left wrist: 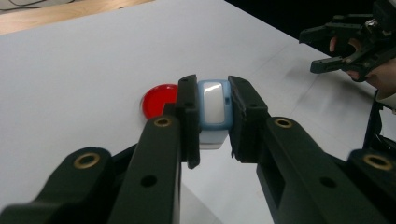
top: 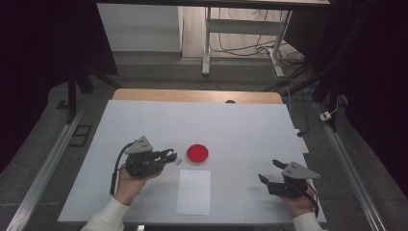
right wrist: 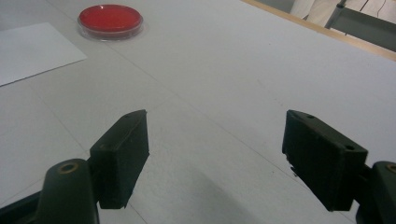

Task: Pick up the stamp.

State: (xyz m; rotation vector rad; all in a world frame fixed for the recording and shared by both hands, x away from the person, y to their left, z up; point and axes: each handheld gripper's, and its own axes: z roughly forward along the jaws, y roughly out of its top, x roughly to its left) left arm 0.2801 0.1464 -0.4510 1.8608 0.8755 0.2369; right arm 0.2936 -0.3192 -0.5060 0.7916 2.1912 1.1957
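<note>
My left gripper [top: 174,157] hovers just left of a round red dish [top: 197,153], shut on a small light-blue block with a white face [left wrist: 214,109]. In the left gripper view the block sits upright between the two black pads, and the red dish [left wrist: 158,101] lies behind the left jaw. My right gripper [top: 269,171] rests at the table's front right, open with nothing between its jaws. In the right gripper view the right gripper [right wrist: 215,135] stands wide over bare table, with the red dish [right wrist: 110,19] far off at the upper left.
A white sheet of paper [top: 194,191] lies in front of the dish near the front edge. A pale mat [top: 240,125] covers the table, with a wooden strip [top: 192,95] at the far side. Metal rails run along both sides on the floor.
</note>
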